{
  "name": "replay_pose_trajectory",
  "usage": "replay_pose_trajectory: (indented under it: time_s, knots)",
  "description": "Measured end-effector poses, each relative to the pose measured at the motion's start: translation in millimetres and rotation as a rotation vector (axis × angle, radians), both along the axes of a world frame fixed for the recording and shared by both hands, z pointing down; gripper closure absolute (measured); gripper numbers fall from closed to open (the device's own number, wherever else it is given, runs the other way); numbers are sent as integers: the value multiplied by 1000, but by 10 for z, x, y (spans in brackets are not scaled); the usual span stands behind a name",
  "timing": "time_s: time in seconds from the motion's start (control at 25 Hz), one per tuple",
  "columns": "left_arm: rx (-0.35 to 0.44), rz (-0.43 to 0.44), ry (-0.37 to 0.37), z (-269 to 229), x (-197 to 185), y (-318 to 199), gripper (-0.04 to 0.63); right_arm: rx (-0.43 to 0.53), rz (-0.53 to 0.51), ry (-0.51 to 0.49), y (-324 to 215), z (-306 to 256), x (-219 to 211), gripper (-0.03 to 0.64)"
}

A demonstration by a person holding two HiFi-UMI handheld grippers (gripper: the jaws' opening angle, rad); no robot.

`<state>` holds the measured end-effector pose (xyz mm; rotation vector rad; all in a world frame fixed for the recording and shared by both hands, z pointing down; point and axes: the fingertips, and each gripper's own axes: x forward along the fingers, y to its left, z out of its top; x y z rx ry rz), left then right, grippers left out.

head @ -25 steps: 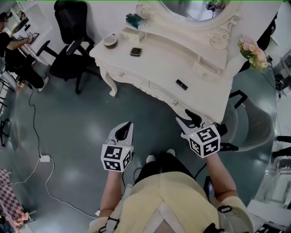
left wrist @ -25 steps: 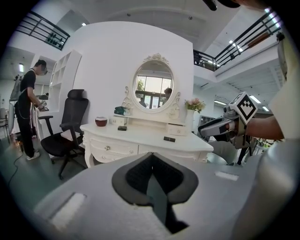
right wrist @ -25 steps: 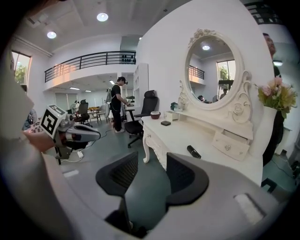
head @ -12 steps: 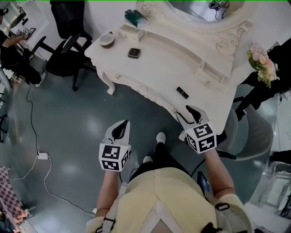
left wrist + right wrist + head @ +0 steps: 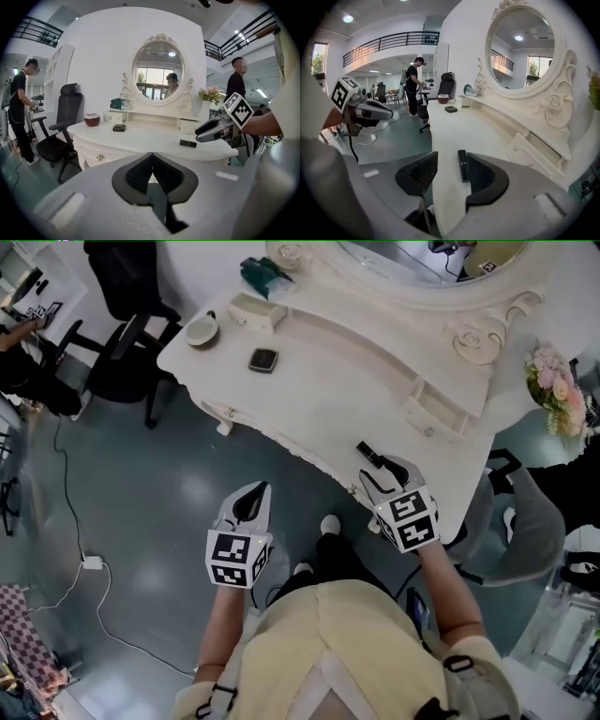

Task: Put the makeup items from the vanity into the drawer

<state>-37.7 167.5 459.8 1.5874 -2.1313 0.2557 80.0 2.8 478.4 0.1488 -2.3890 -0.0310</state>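
Head view: left hand-held gripper [image 5: 256, 490] closed, right hand-held gripper [image 5: 382, 472] spread around tube [image 5: 368, 454] at vanity [image 5: 356, 381] edge.

A slim black lipstick tube [image 5: 367, 452] is lying flat near the white vanity's [image 5: 347, 381] near right edge, while a small dark square compact [image 5: 262, 359] is sitting well apart toward the far left.

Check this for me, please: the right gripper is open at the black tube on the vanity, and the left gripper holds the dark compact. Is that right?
Not quite. The left gripper holds nothing: the left gripper view shows its jaws together and empty, and the dark compact lies on the vanity. The right gripper is indeed open at the black tube.
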Motion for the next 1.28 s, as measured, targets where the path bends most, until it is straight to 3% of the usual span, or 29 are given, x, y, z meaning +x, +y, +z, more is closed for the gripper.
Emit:
replay_pose_trajectory:
  time_s: [0.64, 1.28]
  knots:
    - [-94, 20, 30, 226, -73, -540, 594, -80, -59, 106, -273, 510, -150, 440]
    - [-142, 25, 24, 300, -95, -765, 594, -141, -109, 128, -249, 620, -196, 505]
